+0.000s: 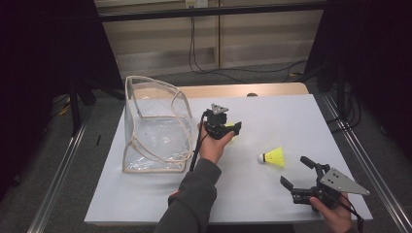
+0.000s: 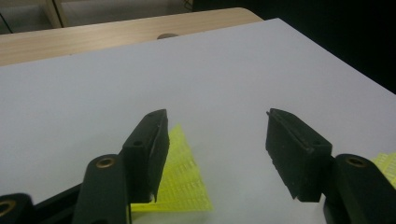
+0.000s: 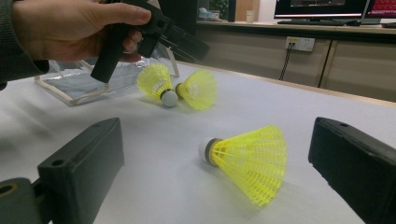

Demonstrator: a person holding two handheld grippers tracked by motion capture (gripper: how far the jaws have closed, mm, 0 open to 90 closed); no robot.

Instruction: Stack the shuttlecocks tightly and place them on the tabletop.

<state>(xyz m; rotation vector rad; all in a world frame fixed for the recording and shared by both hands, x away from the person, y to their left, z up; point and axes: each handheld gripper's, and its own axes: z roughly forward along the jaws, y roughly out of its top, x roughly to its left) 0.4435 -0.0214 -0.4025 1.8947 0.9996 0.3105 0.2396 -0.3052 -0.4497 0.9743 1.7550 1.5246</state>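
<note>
Three yellow shuttlecocks with white corks lie on the white table top. One shuttlecock (image 1: 273, 156) (image 3: 247, 158) lies on its side just ahead of my right gripper (image 1: 296, 172) (image 3: 215, 135), whose jaws stand wide apart and touch nothing. Two more lie cork to cork, the left shuttlecock (image 3: 156, 81) and the right shuttlecock (image 3: 198, 88), under my left gripper (image 1: 233, 128) (image 2: 217, 135). Its jaws are open above them. In the left gripper view a yellow skirt (image 2: 182, 177) shows beneath the left jaw and another skirt (image 2: 385, 161) at the right edge.
A clear plastic bag with beige trim (image 1: 155, 126) stands open at the table's left, close beside the left hand. The wooden table edge (image 1: 243, 90) runs along the back. Metal rails (image 1: 359, 160) flank the table.
</note>
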